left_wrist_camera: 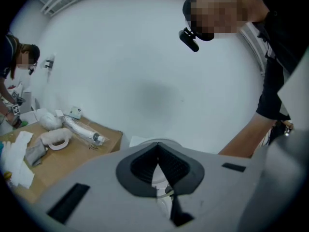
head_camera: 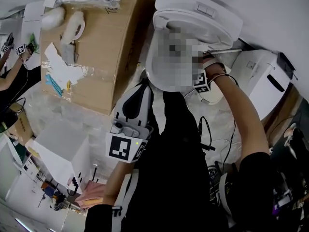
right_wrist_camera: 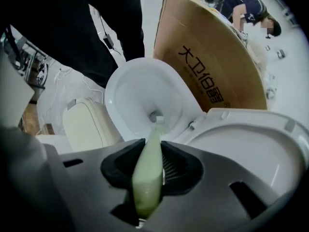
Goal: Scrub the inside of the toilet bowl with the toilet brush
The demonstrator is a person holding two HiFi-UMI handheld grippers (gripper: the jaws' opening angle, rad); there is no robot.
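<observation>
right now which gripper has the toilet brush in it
The right gripper: it is shut on the pale green toilet brush, which points into the toilet bowl. The left gripper is shut and empty.

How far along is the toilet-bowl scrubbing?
Done: lid is up, and the right gripper is shut on the brush. In hand: the brush tip reaches into the bowl. Left: how much scrubbing remains cannot be told. The left gripper is shut, empty.

Glossy, smooth white ceramic in the toilet bowl (right_wrist_camera: 130,95); smooth pale green plastic on the brush handle (right_wrist_camera: 147,178); matt, ribbed black rubber for the pads (right_wrist_camera: 177,167) of the right tool (right_wrist_camera: 149,164), set in matt grey plastic; plain matt brown cardboard for the box (right_wrist_camera: 212,71).
</observation>
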